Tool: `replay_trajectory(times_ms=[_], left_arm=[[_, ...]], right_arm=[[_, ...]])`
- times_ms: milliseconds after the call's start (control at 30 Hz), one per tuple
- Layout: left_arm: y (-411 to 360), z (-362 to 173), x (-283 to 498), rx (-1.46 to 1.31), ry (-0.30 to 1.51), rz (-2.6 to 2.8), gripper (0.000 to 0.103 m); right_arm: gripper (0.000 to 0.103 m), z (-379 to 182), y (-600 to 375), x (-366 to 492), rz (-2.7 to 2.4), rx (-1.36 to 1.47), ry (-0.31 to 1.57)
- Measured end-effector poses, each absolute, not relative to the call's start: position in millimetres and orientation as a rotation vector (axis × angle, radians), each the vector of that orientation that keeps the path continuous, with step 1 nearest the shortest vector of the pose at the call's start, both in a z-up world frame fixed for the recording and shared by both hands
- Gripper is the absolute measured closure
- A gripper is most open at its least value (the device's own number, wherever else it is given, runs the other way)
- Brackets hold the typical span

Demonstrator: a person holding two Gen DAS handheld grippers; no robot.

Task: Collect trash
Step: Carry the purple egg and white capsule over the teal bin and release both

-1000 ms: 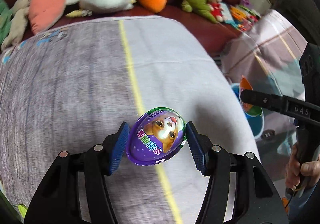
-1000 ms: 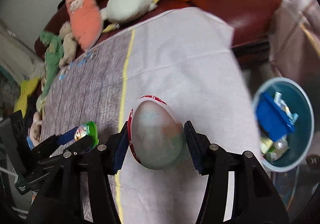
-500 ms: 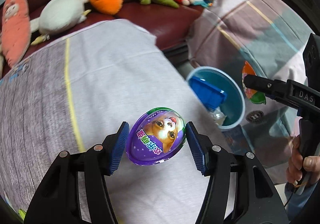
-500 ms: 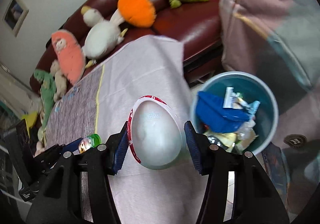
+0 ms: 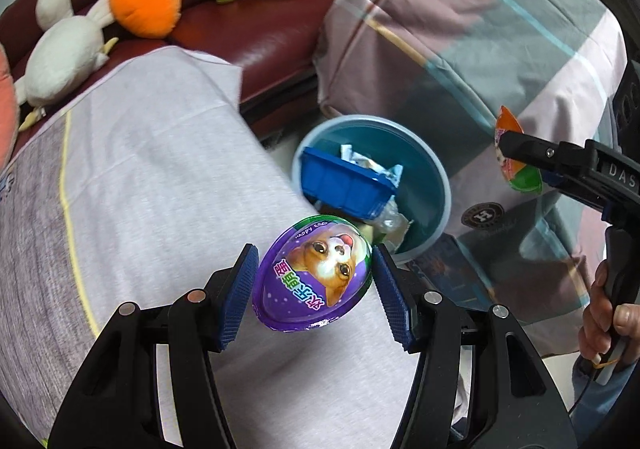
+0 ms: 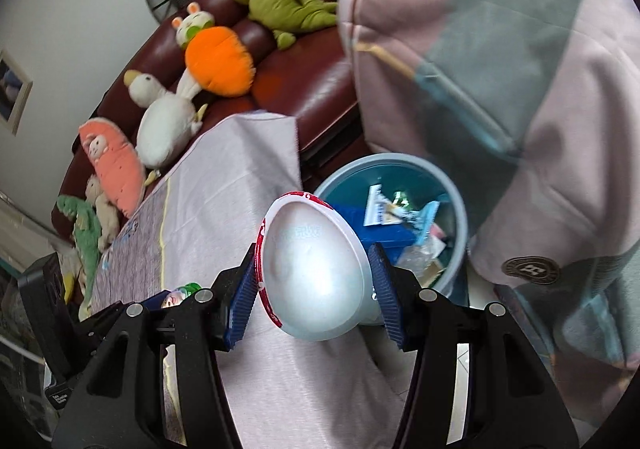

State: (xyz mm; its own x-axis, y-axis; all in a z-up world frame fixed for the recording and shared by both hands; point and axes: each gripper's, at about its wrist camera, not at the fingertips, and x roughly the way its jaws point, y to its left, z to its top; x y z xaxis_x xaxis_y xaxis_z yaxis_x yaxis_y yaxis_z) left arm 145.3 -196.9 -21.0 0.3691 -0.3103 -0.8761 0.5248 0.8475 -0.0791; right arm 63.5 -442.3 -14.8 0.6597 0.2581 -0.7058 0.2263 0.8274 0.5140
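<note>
My left gripper [image 5: 314,281] is shut on a purple egg-shaped toy package [image 5: 314,273] with a puppy picture, held above the table's right end. My right gripper [image 6: 314,283] is shut on a second egg package [image 6: 316,269], whose white back with a red rim faces the camera; in the left wrist view that same egg [image 5: 516,157] shows orange and green in the right gripper, off to the right. A round blue bin [image 5: 434,173] [image 6: 460,209] stands on the floor just beyond both eggs, holding a blue tray and wrappers.
A grey cloth covers the table [image 5: 140,169]. Behind it a dark red sofa [image 5: 260,33] carries several plush toys. A pink and teal checked blanket [image 5: 480,29] hangs over furniture right of the bin. A person's hand [image 5: 604,321] grips the right gripper's handle.
Both grippers have swung right, off the table's middle toward its right end, each with its egg. The bin has come from the frame's edge into the centre of both views.
</note>
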Motion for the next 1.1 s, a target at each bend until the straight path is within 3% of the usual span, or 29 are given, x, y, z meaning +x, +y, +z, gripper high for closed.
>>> replay_trajectory(times_ms=[933, 1100], left_arm=[[-269.5, -63.4, 177.4, 0.248, 1.162, -0.641, 0.043], [-271.4, -68.9, 179.1, 0.244, 1.175, -0.647, 0.043]], right_arm=[[0.050, -52.8, -478.2, 105.6, -0.030, 0.628, 0.957], [0.042, -59.5, -481.3, 109.4, -0.029, 0.653, 0.969]])
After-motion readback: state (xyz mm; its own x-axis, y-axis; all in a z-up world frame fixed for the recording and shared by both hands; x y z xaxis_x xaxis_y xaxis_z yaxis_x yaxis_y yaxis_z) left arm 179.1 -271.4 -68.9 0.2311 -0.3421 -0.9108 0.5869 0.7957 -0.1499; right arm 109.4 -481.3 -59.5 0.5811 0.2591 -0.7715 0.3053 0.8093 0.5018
